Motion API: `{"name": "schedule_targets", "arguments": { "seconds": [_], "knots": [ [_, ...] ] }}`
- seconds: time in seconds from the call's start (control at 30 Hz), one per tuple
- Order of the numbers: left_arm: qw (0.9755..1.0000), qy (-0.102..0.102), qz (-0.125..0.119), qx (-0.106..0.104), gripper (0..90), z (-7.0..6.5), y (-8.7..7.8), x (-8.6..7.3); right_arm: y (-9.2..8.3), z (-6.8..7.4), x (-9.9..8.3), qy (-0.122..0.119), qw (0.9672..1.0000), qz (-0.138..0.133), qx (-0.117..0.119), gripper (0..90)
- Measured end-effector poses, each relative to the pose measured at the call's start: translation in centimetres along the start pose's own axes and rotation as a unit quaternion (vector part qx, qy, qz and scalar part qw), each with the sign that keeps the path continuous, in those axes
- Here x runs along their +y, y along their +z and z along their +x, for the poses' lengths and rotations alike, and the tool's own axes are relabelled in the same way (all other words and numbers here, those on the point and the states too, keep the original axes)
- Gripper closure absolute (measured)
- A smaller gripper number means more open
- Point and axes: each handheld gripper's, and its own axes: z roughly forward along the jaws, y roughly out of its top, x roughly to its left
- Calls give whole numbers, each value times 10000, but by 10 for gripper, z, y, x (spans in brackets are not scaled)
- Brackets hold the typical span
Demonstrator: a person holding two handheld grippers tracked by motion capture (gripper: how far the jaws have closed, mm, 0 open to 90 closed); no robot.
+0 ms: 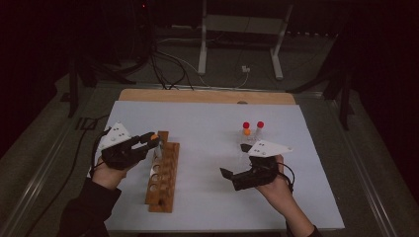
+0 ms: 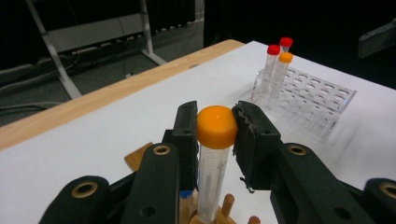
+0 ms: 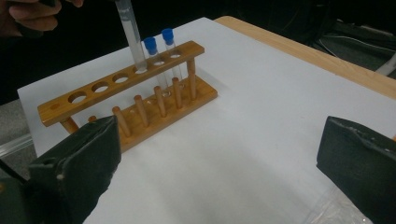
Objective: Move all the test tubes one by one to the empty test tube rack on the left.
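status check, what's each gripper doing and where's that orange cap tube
Left gripper shut on orange-capped tube, lower end at a hole of the wooden rack. Right gripper open, nothing in it. Two blue-capped tubes beside that hole.

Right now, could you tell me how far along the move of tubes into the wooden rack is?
Two blue-capped tubes already stand in the wooden rack. The left gripper is lowering an orange-capped tube into a hole. Three tubes remain in the clear rack.

Orange-capped tube (image 2: 215, 140), brown wooden rack (image 3: 126, 93), blue-capped tubes (image 3: 159, 46), white table (image 1: 207, 128).
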Motion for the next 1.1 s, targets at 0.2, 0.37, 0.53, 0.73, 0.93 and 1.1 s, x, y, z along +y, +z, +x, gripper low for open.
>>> {"name": "schedule_targets", "arguments": {
  "seconds": [0.2,0.37,0.53,0.73,0.93,1.1],
  "knots": [
    [9998,-61,187,5,719,0,5,-10,-2,-1,0,17,10000,-37,-3,0],
    [9991,-115,402,16,719,0,11,-21,-3,-3,0,46,10000,-46,-20,0],
    [9983,-145,569,20,718,0,15,-31,-6,-4,1,44,10000,-71,-39,0],
    [9972,-124,737,71,717,-1,18,-38,-11,-8,2,71,9998,-134,-108,0],
    [9951,34,980,112,715,-5,22,-41,-16,-16,2,137,9995,-175,-212,0],
    [9949,65,1007,95,714,-5,22,-41,-20,-24,2,228,9990,-210,-318,0]
  ]
}}
